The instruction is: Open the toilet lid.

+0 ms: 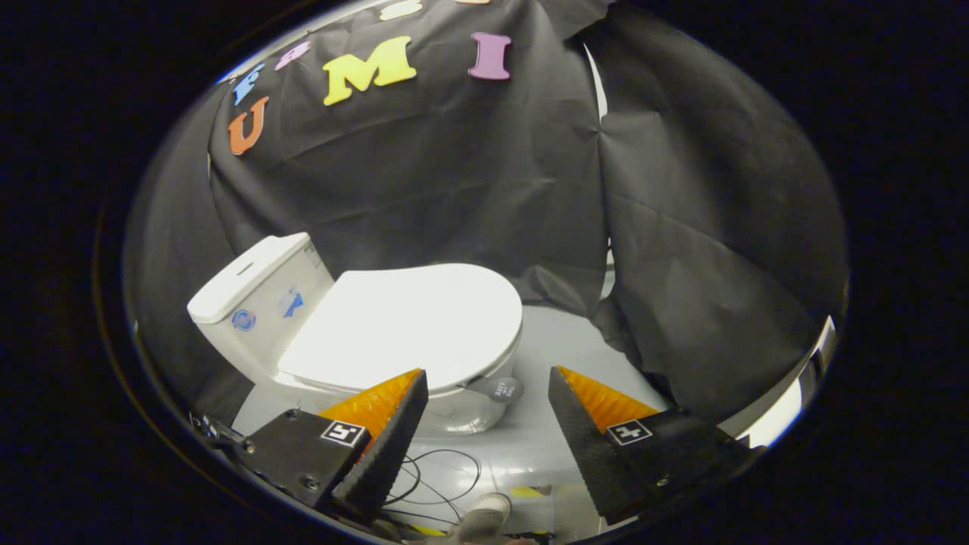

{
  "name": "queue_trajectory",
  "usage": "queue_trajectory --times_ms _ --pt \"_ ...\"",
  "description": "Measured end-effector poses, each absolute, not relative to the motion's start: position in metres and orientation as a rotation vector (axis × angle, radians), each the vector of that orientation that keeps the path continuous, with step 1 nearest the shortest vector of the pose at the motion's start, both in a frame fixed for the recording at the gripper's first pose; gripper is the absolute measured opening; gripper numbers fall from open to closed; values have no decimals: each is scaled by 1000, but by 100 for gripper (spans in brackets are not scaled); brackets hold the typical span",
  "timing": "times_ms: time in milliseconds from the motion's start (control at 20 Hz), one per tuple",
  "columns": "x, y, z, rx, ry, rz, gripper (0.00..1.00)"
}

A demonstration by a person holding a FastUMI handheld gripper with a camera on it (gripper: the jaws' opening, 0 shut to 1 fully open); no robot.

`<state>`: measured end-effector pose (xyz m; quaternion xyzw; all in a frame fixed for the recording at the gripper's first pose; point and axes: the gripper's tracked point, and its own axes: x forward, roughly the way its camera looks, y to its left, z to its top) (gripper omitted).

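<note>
Your hand-held gripper (488,378) sits nearest the camera with its two fingers spread wide apart and nothing between them. Each finger carries a small square marker (343,433) on its base. Down between the fingers, on the pale floor (560,341), thin dark cables (439,477) loop about, and a shoe tip (484,515) shows just under them.

Just ahead of your left finger stands the white toilet (363,333), turned so that its tank (253,291) lies to the far left and its bowl end points toward the gap between the fingers. You can see the toilet lid (409,322) lying flat and closed on the bowl, its front edge just beyond the tip of the left finger and apart from it. A small grey round tag (500,389) sticks out under the lid's front rim, between the two fingertips but farther off. Two blue stickers (265,312) mark the tank's side. Black cloth (681,227) hangs behind and to the right of the toilet.
</note>
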<state>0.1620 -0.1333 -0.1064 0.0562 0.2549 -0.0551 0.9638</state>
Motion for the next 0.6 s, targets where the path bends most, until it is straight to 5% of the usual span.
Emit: queue_trajectory --times_ms 600 --pt "218 -160 -179 407 778 -62 91"
